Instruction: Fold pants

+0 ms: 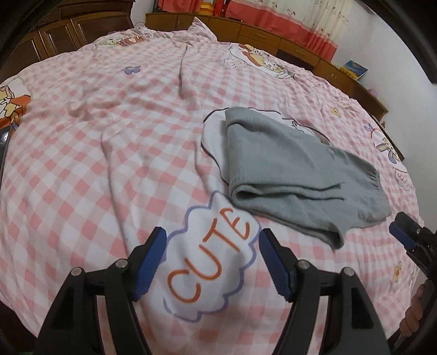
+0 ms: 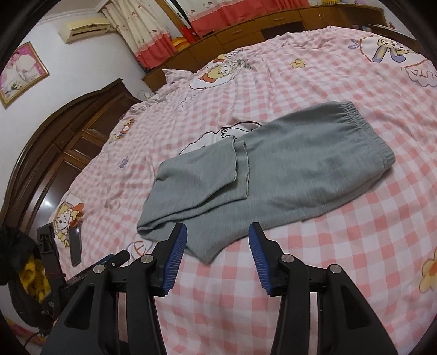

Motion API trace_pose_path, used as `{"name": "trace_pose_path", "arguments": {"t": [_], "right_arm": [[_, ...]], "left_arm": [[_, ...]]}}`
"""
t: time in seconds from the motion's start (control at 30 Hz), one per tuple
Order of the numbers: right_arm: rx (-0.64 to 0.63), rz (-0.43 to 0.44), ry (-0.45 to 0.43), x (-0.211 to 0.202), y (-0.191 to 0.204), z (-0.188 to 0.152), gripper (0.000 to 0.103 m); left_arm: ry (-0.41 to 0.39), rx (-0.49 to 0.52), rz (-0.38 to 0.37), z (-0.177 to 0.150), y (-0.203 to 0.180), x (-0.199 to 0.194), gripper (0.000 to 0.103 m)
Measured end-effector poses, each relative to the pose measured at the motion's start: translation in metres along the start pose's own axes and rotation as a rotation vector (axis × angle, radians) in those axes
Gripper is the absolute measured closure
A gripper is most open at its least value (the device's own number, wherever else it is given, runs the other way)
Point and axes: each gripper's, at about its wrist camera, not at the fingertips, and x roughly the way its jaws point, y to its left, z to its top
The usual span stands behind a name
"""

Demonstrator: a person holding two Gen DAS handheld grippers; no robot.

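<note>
Grey pants [image 1: 295,174] lie folded on a pink checked bedsheet [image 1: 109,163]. In the right wrist view the pants [image 2: 286,169] have their elastic waistband [image 2: 363,128] at the far right, and the leg ends are folded back over the middle. My left gripper [image 1: 213,234] hovers open over the sheet's "CUTE" print, left of the pants' near fold, with nothing between its fingers. My right gripper [image 2: 217,228] is open just short of the pants' near edge and holds nothing. It also shows at the right edge of the left wrist view [image 1: 404,232].
Wooden cabinets [image 1: 259,32] and red-trimmed curtains [image 1: 286,16] run behind the bed, and a dark wooden headboard [image 2: 54,153] stands at its left. A dark phone [image 2: 76,245] lies on the sheet near the left edge. A person's hand [image 1: 415,314] holds the right gripper's handle.
</note>
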Motion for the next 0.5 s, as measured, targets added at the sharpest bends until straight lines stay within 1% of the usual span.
{"name": "trace_pose_path", "arguments": {"t": [0.1, 0.23, 0.37, 0.5], "right_arm": [[-0.009, -0.002, 0.021, 0.013, 0.000, 0.009, 0.055], [-0.044, -0.011, 0.037, 0.030, 0.002, 0.025, 0.055], [-0.047, -0.028, 0.033, 0.046, -0.001, 0.044, 0.055], [-0.009, -0.011, 0.062, 0.078, -0.011, 0.062, 0.050]], "left_arm": [[-0.025, 0.002, -0.011, 0.007, -0.006, 0.006, 0.029], [-0.046, 0.044, 0.011, 0.013, -0.016, 0.020, 0.029], [-0.033, 0.066, 0.020, 0.017, -0.022, 0.041, 0.029], [-0.036, 0.016, 0.007, 0.018, -0.013, 0.051, 0.029]]}}
